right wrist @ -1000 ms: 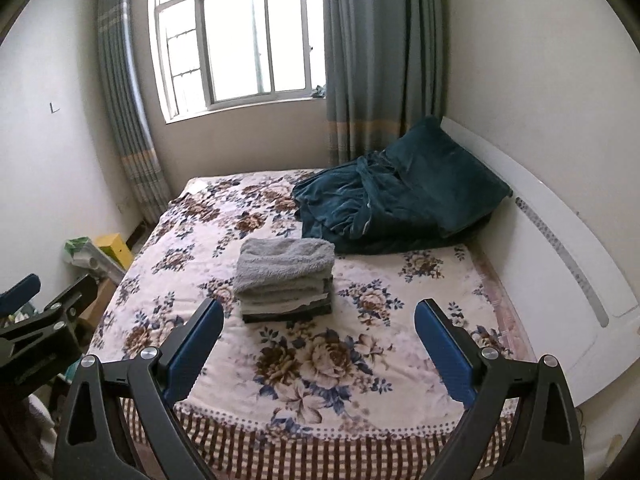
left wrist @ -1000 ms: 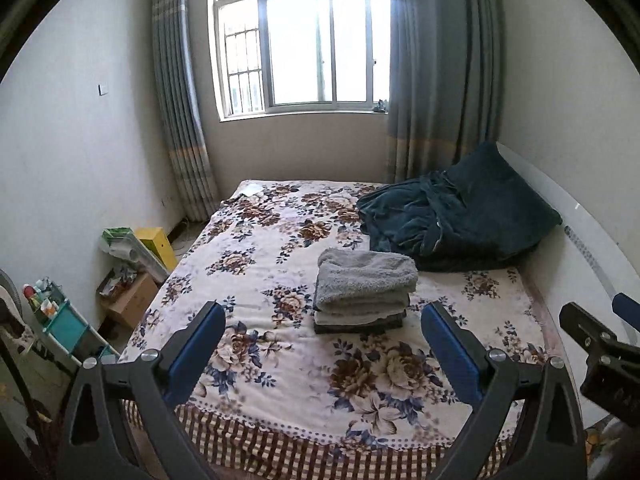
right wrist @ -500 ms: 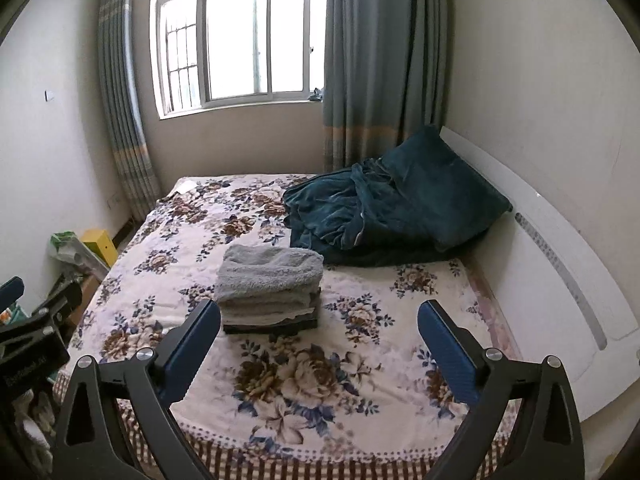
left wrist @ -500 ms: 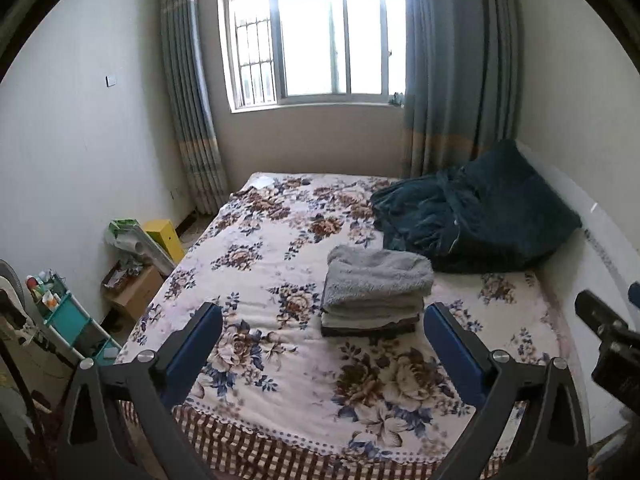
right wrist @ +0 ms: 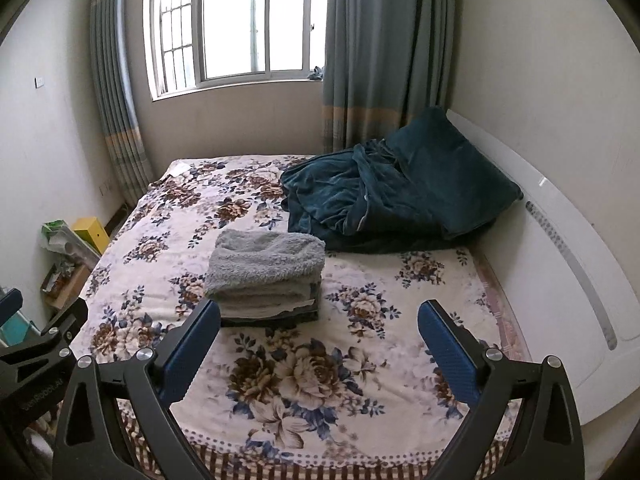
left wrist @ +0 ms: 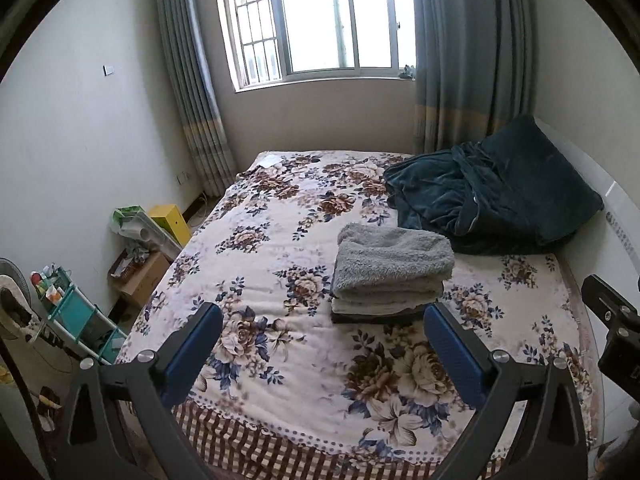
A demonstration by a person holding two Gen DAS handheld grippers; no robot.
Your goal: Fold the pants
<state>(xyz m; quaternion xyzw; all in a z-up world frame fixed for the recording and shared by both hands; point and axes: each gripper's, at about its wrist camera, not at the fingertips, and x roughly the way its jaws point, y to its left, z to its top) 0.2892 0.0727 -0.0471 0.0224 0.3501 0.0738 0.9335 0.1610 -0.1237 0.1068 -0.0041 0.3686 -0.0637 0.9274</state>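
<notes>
A stack of folded clothes (left wrist: 390,270) with fluffy grey pants on top lies on the floral bed (left wrist: 280,248), about mid-bed; it also shows in the right wrist view (right wrist: 266,268). My left gripper (left wrist: 324,348) is open and empty, held above the bed's near edge, short of the stack. My right gripper (right wrist: 320,344) is open and empty too, just right of the stack's near corner. Each gripper's body shows at the edge of the other's view.
A dark teal blanket and pillow (left wrist: 496,192) lie heaped at the bed's far right by the white headboard (right wrist: 560,272). On the floor to the left are a cardboard box (left wrist: 140,276), a yellow box (left wrist: 170,222) and a teal shelf cart (left wrist: 76,316). A window and curtains are behind.
Both grippers have drifted left and slightly forward, so the stack sits further right in the left view and further left in the right view. Both stay open.
</notes>
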